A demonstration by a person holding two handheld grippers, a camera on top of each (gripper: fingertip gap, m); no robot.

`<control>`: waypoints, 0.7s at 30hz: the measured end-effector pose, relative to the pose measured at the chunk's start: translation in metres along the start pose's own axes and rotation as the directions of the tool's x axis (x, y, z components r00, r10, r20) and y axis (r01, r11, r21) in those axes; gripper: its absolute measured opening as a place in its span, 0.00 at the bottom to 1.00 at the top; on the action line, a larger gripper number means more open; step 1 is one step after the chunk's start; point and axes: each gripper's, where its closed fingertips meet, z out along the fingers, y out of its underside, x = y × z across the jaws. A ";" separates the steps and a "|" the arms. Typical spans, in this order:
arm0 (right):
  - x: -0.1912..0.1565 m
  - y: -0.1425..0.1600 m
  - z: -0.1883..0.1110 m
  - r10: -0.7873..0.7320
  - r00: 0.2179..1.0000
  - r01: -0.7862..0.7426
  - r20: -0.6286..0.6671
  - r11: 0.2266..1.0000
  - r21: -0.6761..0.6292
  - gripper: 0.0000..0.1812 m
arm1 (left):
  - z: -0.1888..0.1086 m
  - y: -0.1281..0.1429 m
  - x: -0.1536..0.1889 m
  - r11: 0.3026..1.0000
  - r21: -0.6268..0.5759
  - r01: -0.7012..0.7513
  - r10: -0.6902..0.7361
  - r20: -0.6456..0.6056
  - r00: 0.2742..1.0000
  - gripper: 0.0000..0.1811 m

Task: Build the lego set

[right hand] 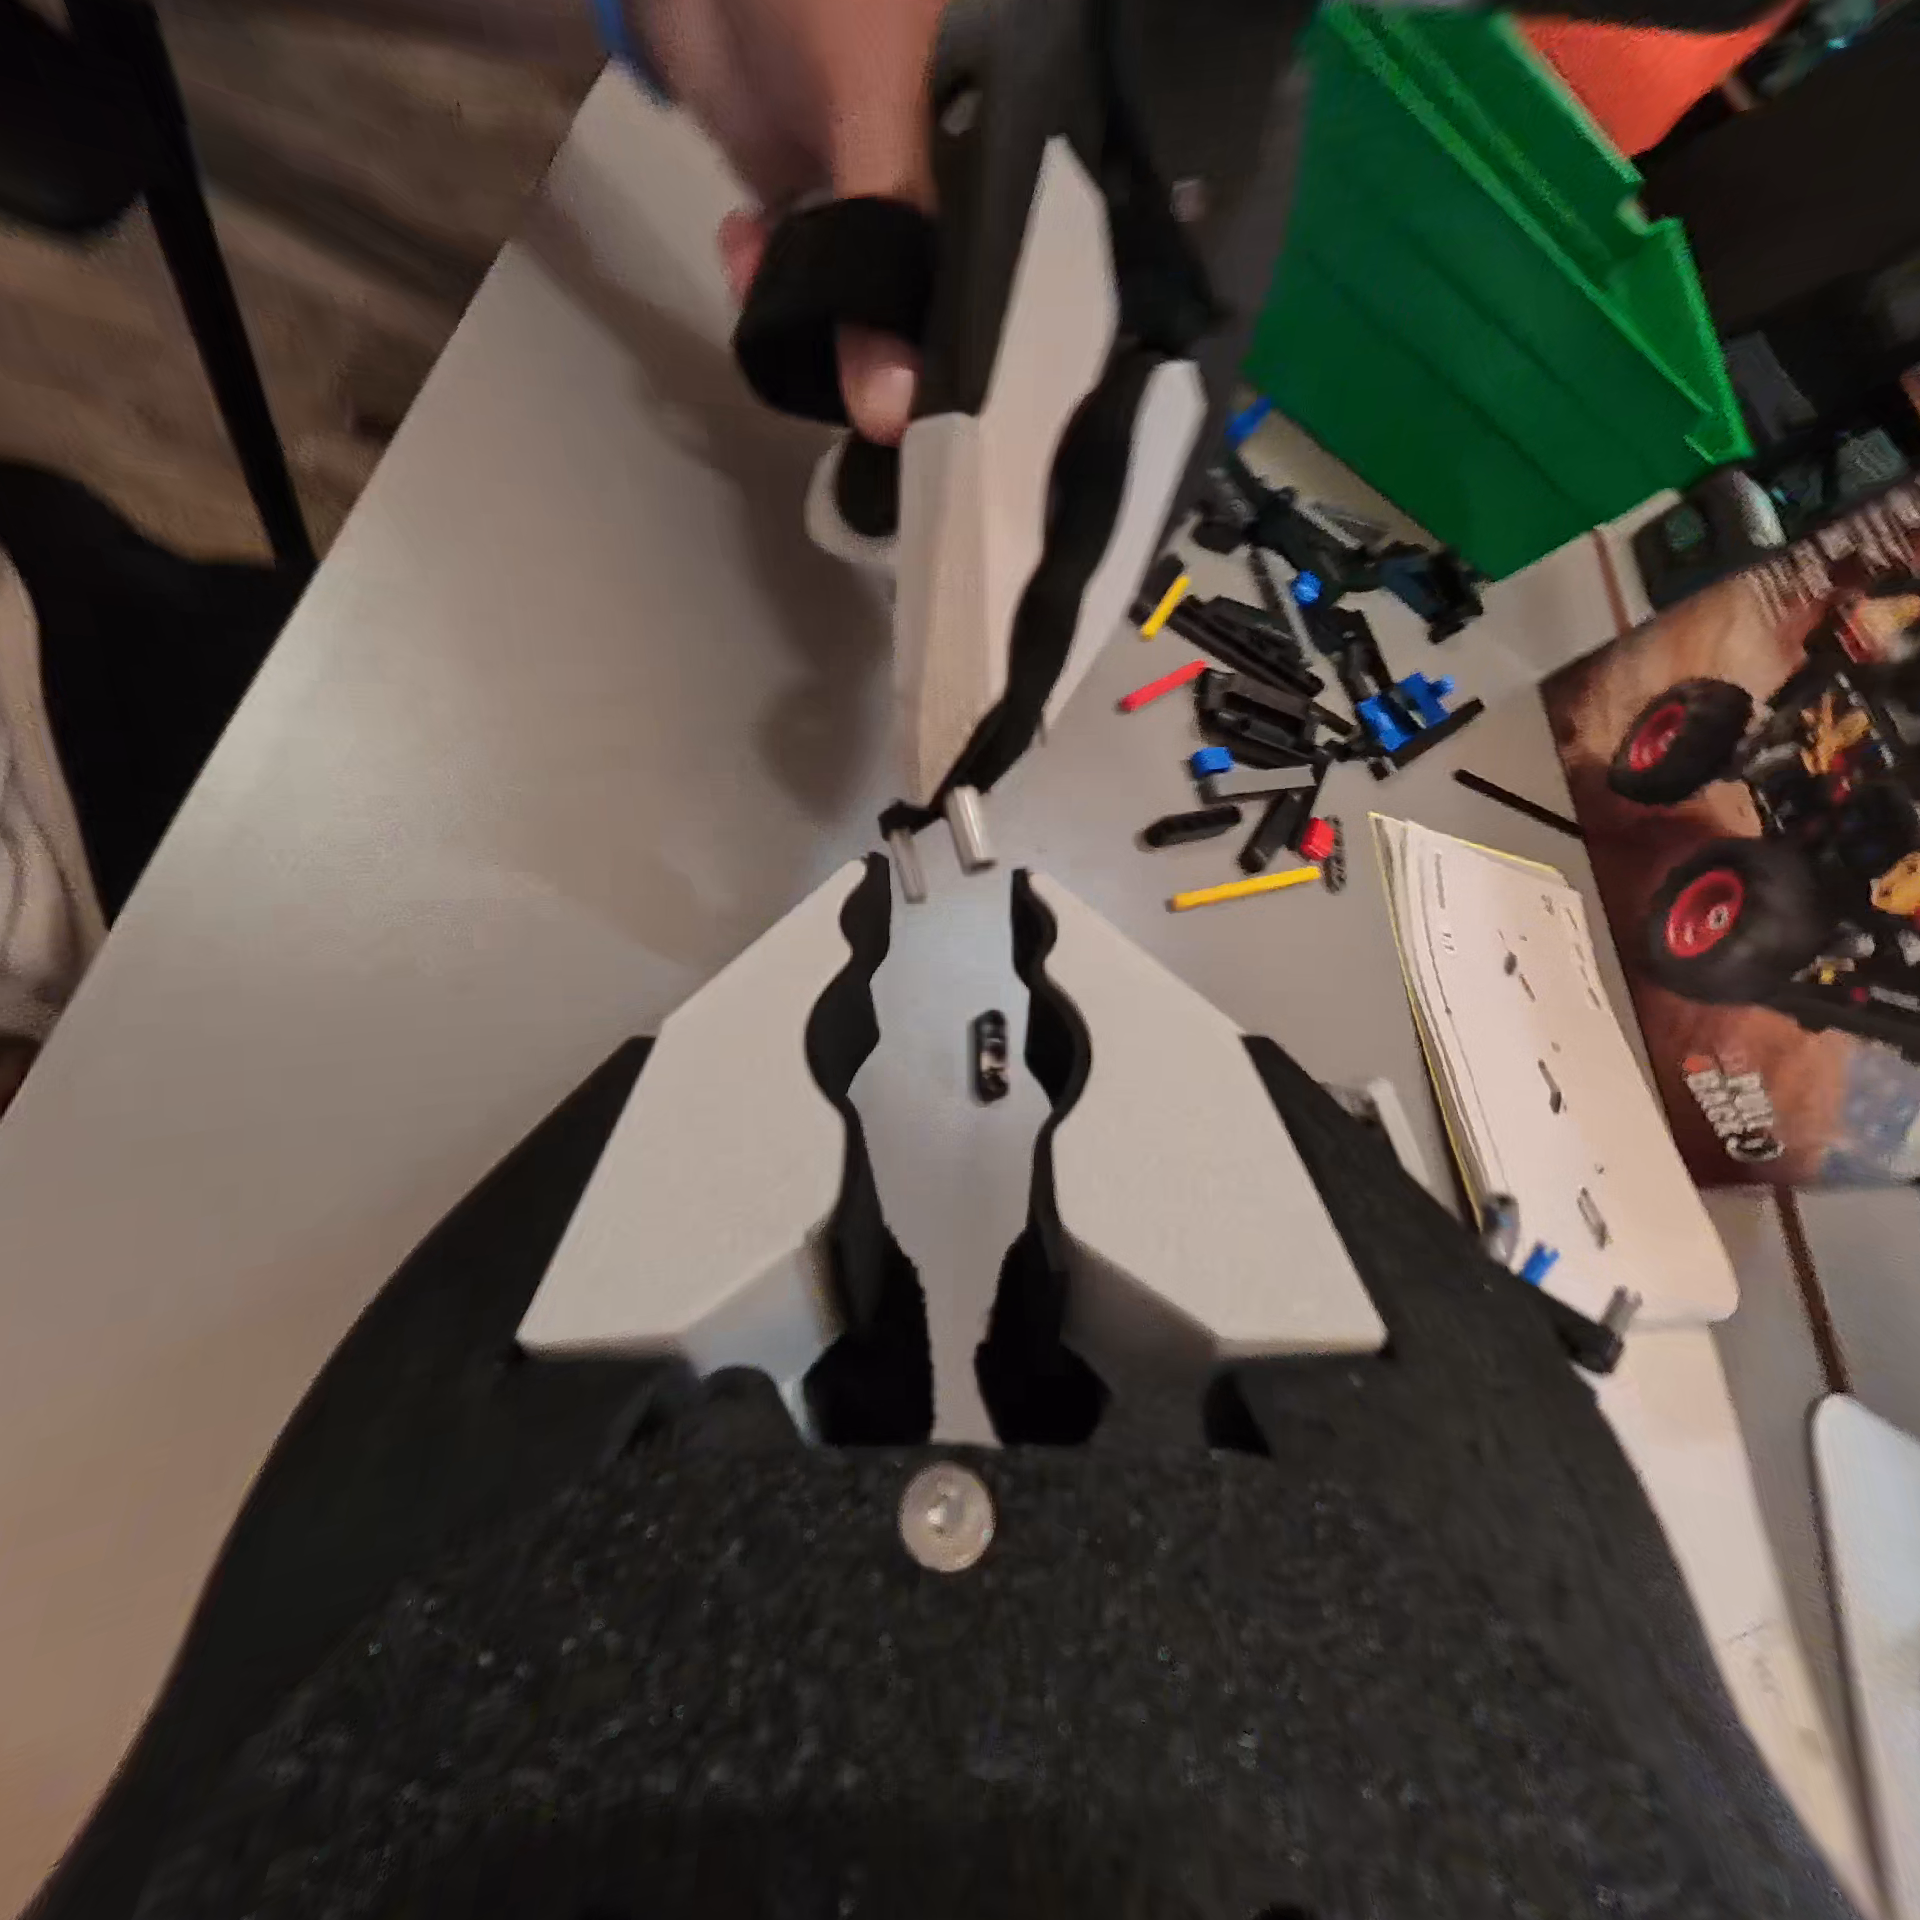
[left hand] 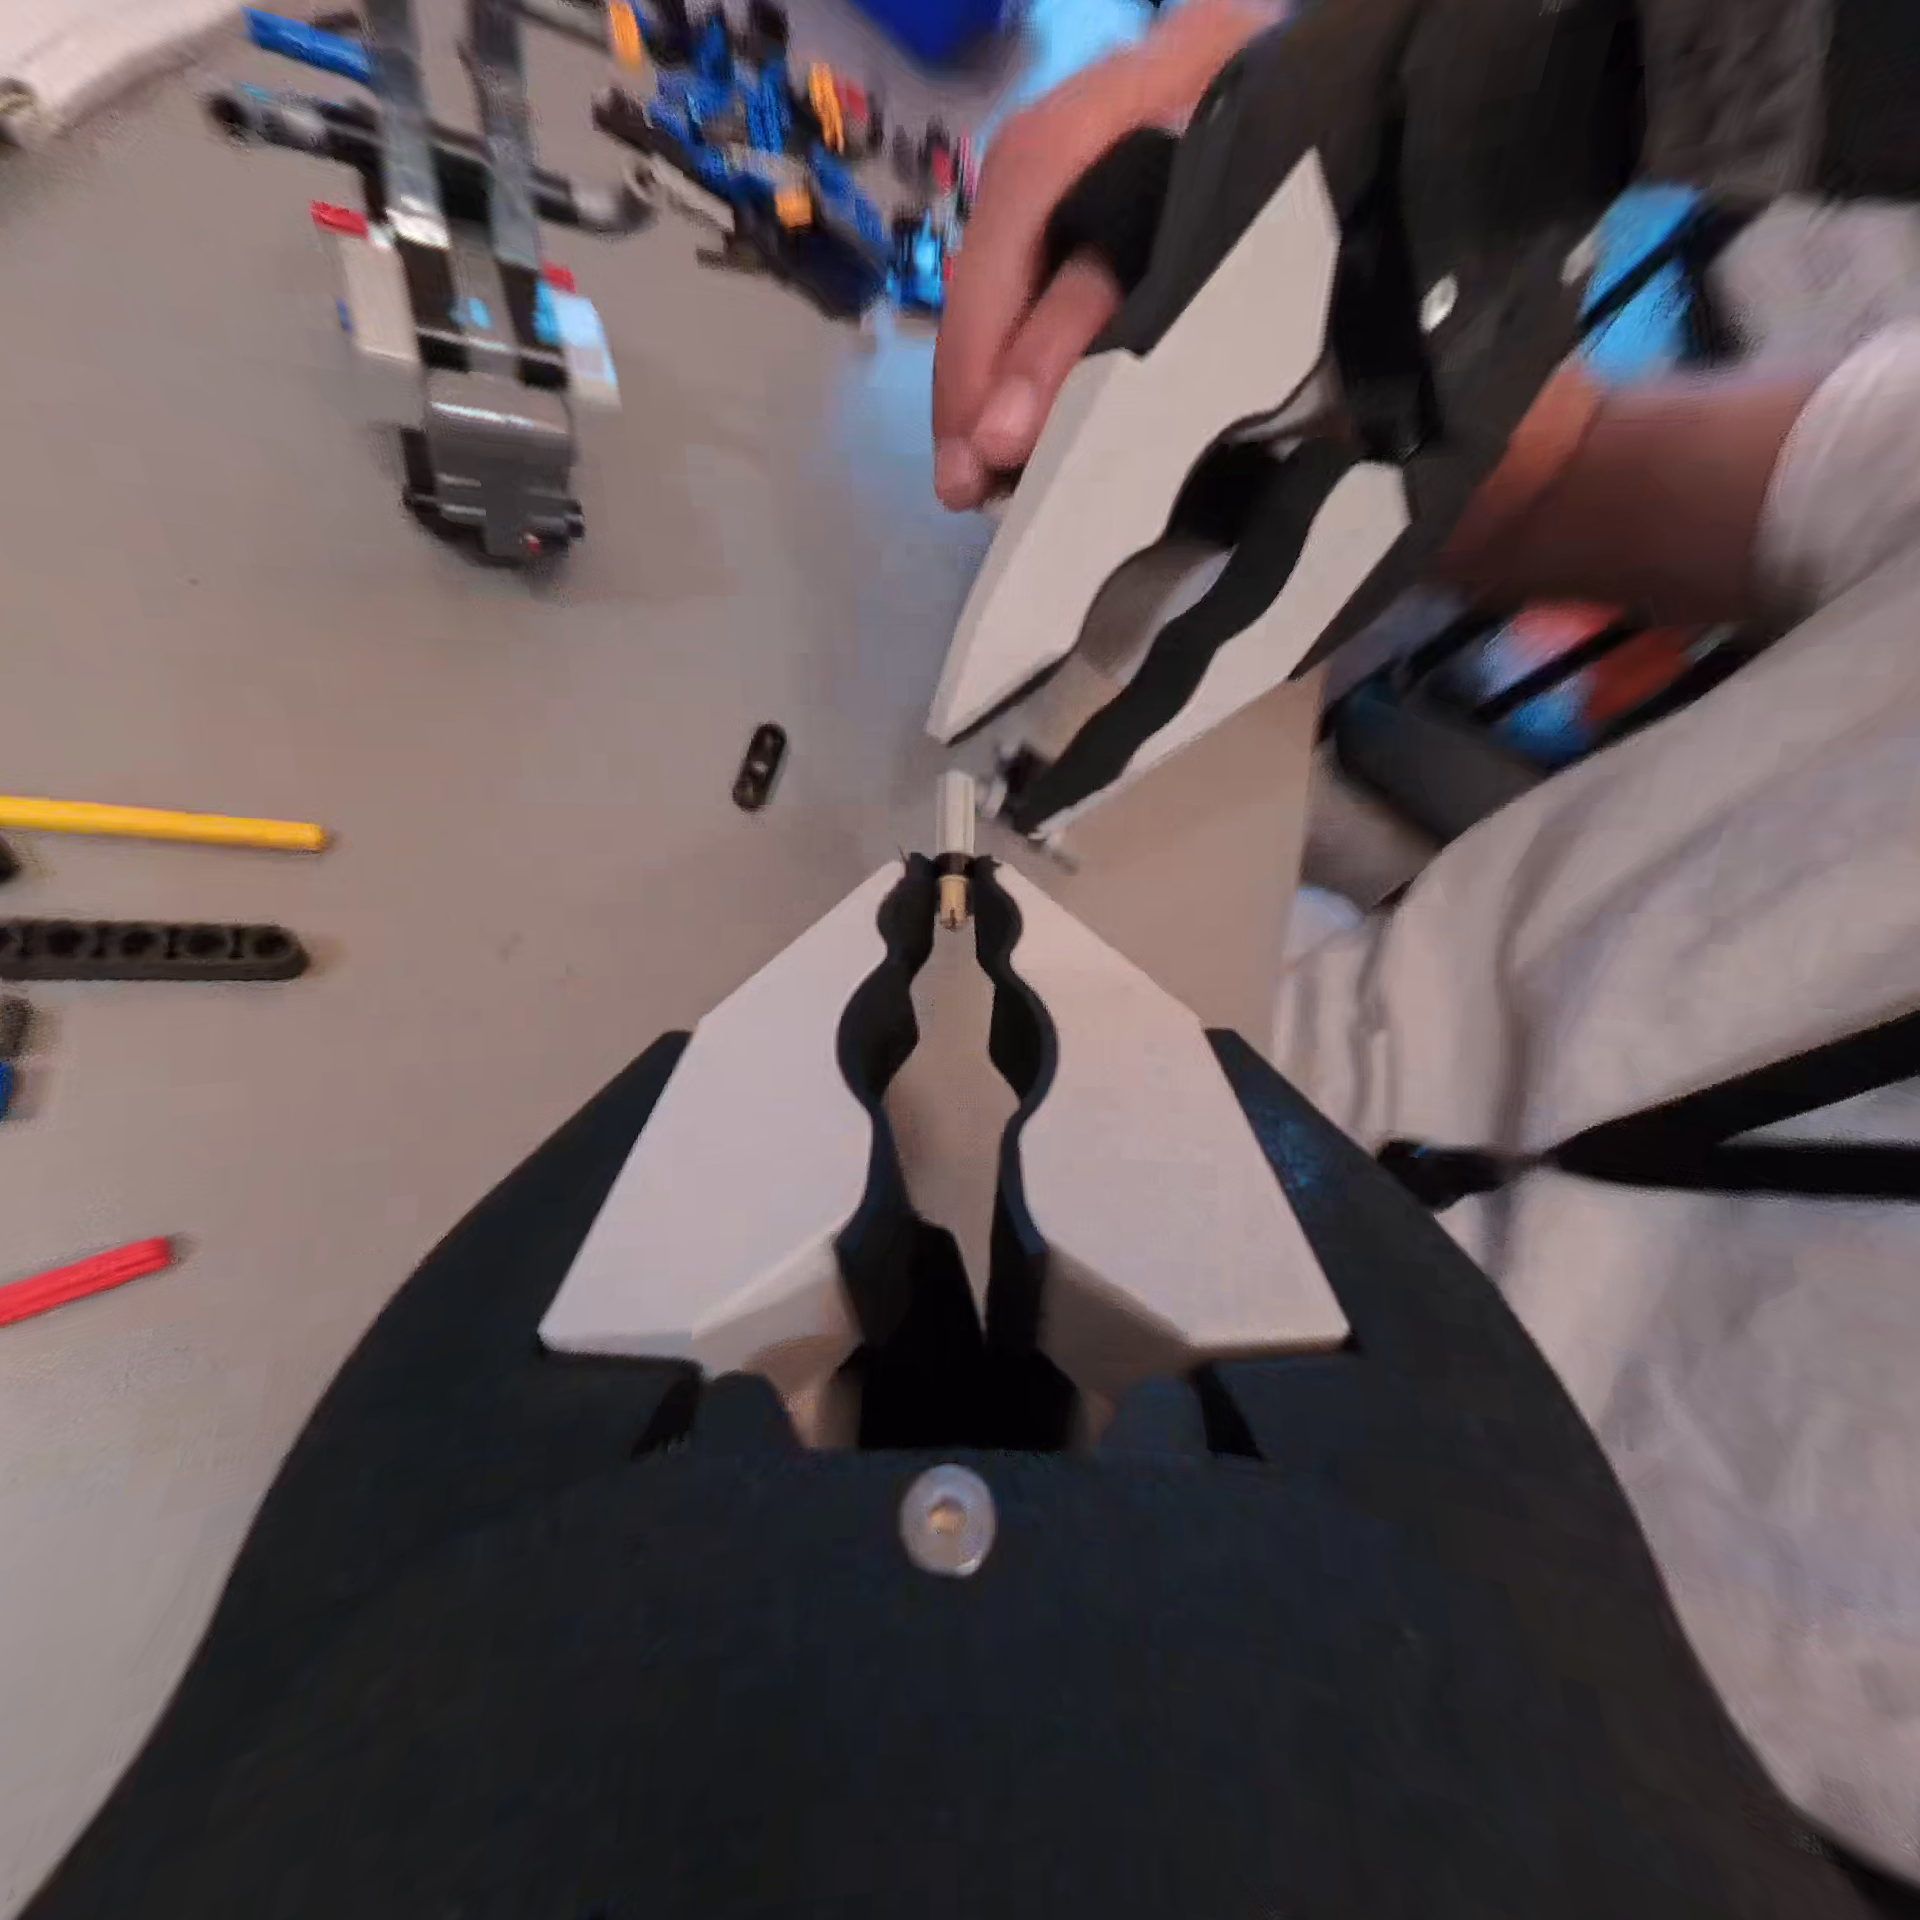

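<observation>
My left gripper is shut on a small black piece with pale grey pins and holds it above the grey table. In the right wrist view the left gripper comes down from above, and two grey pins stick out of its tips. My right gripper is open, its tips right at the pin ends, one pin beside its left fingertip. It also shows in the left wrist view, tip to tip with the left. A small black two-hole beam lies on the table below.
A partly built grey and black model and a pile of blue and black parts lie far back. A yellow axle, black beam and red axle lie left. An instruction booklet, set box and green bin are right. Less than 4 cm separates the two grippers' tips.
</observation>
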 end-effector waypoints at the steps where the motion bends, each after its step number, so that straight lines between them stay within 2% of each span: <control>1: 0.008 0.000 -0.003 0.068 0.998 -0.068 -0.008 0.997 0.030 0.13 | -0.004 -0.009 -0.001 0.995 0.085 0.058 -0.055 -0.046 0.997 0.03; 3: 0.018 0.000 -0.006 0.233 0.972 -0.236 0.042 0.968 0.089 0.15 | -0.014 -0.027 0.001 0.959 0.247 0.137 -0.105 -0.137 0.985 0.03; 5: 0.025 0.000 -0.004 0.387 0.915 -0.400 0.119 0.907 0.130 0.16 | -0.019 -0.036 0.005 0.922 0.339 0.190 -0.124 -0.207 0.971 0.03; 7: 0.022 -0.013 -0.008 0.478 0.838 -0.532 0.264 0.824 0.196 0.16 | -0.023 -0.045 0.010 0.882 0.418 0.220 -0.117 -0.258 0.959 0.03; 9: 0.016 -0.030 -0.015 0.495 0.768 -0.615 0.406 0.747 0.253 0.13 | -0.027 -0.051 0.012 0.844 0.474 0.251 -0.114 -0.298 0.948 0.03; 15: 0.026 -0.042 -0.023 0.489 0.783 -0.613 0.384 0.710 0.346 0.02 | -0.033 -0.063 0.022 0.782 0.553 0.289 -0.076 -0.376 0.924 0.03; 17: 0.027 -0.040 -0.024 0.493 0.783 -0.613 0.381 0.715 0.336 0.03 | -0.032 -0.062 0.022 0.787 0.553 0.275 -0.076 -0.355 0.932 0.03; 19: 0.024 -0.040 -0.024 0.497 0.771 -0.626 0.399 0.708 0.328 0.08 | -0.031 -0.062 0.021 0.782 0.561 0.271 -0.080 -0.341 0.937 0.03; 21: 0.024 -0.039 -0.023 0.501 0.766 -0.631 0.403 0.705 0.323 0.07 | -0.029 -0.062 0.020 0.778 0.563 0.280 -0.088 -0.343 0.935 0.03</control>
